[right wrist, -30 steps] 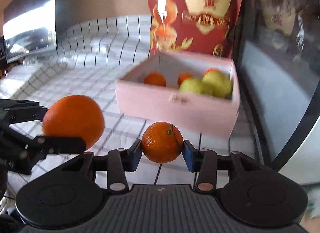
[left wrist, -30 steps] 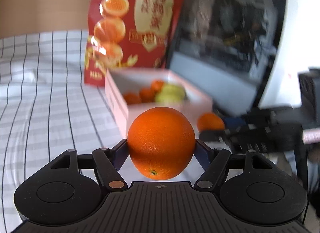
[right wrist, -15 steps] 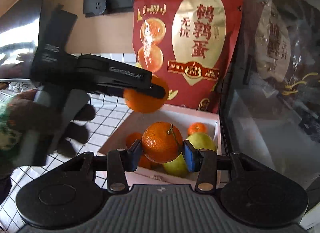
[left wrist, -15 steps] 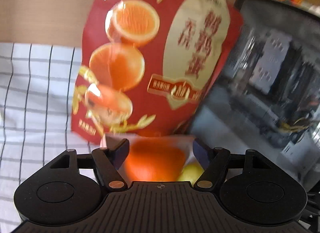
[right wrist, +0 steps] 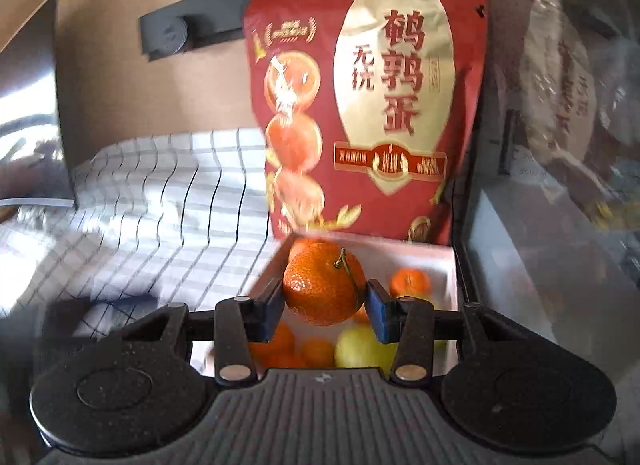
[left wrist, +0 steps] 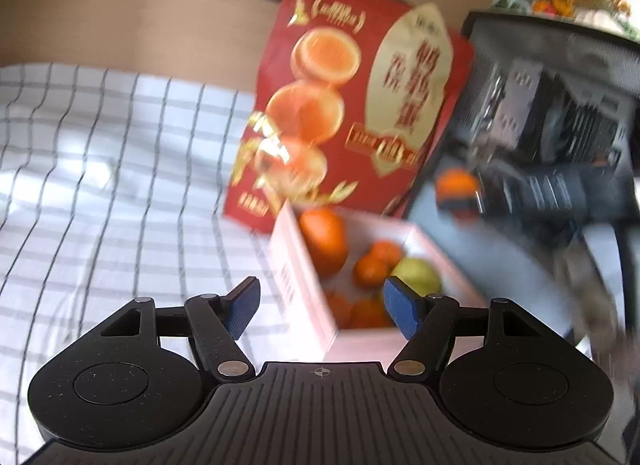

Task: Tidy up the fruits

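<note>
Left-wrist view: the left gripper, its blue-padded fingers spread wide with nothing between them, hovers above the near corner of the shallow pale pink cardboard box. Inside the box lie a large orange, several small mandarins and a yellow-green pear-like fruit. Right-wrist view: the right gripper pinches a stemmed orange mandarin between both pads, held above the open box. The box rests on a white checked tablecloth. Behind it stands a red and gold foil snack pouch, and to its right a dark glass-fronted appliance.
</note>
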A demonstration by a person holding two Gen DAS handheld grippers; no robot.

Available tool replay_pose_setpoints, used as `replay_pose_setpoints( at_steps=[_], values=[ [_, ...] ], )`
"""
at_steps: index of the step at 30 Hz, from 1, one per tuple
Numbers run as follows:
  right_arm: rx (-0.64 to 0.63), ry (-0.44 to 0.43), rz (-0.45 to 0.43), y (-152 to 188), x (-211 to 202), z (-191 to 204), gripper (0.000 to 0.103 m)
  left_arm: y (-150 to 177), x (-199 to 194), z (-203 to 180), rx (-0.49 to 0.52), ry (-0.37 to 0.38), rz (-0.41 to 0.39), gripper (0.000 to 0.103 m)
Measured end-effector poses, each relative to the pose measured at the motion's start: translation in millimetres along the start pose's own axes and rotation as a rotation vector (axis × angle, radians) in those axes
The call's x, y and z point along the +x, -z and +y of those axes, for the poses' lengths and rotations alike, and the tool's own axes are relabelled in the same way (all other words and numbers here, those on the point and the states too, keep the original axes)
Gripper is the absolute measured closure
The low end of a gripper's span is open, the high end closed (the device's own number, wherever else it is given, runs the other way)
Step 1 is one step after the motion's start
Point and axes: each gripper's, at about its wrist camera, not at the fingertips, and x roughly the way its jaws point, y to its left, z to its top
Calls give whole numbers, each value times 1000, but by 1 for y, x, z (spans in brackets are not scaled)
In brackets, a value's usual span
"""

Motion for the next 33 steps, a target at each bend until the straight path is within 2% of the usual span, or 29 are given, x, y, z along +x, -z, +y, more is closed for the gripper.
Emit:
replay_pose_setpoints(
  at_steps=[2, 4, 6, 10, 12, 16, 22, 27, 29, 33],
  values=[
    [39, -16, 28, -17, 18, -6, 58, 5, -6, 5, 13, -27, 31, 29],
    [88, 2, 64, -23, 33, -13, 46, 10, -12, 11, 33, -57, 61, 29],
    [99, 34, 67, -20, 38, -16, 44, 18, -18, 18, 40, -89, 83, 29],
    [71, 66, 73, 10, 31, -10, 36, 39, -27, 29, 42, -126, 119, 29],
    [54, 48, 77, 29, 21, -1, 36, 49, -31, 28, 64, -159, 114, 29],
    [-7, -6, 84, 68, -2, 25, 24, 62, -37, 16, 94, -177, 102, 29],
    [-46, -1, 171, 109, 7, 45, 24, 77, -22, 1, 135, -189, 140, 29],
    [-41, 42, 221, 125, 30, 45, 24, 83, -14, -1, 132, -200, 150, 29],
    [-9, 33, 251, 129, 36, 41, 24, 82, -12, 0, 125, -198, 148, 29],
    [-12, 57, 225, 133, 42, 39, 15, 79, -4, -3, 122, -213, 147, 29]
  ],
)
